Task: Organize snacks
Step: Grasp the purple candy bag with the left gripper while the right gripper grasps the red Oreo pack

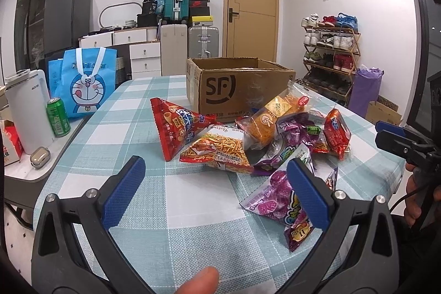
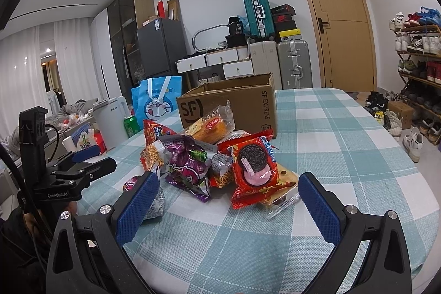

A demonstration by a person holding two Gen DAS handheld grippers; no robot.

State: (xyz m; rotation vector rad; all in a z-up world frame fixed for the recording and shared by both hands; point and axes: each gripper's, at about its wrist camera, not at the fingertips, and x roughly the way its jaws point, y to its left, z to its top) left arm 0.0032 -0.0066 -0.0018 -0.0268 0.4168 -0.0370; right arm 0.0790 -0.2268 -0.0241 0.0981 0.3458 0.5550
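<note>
We are holding both grippers spread and empty: the left gripper (image 1: 215, 181) and the right gripper (image 2: 228, 197). The snacks (image 2: 209, 153) are lying heaped on the checked worktop (image 2: 344, 156) just ahead of our fingers, with the open box (image 1: 242, 87) behind them. We are judging the packets light, crinkly, slippery and air-puffed, their contents crushable, so we are favouring a pinch on a flat sealed edge. The red biscuit pack (image 2: 255, 170) is sitting nearest between the right fingers.

The worktop (image 1: 132, 128), under a teal-and-white checked cloth, carries an open cardboard box (image 1: 237, 90) and a heap of snack packets (image 1: 248, 139) before it.
</note>
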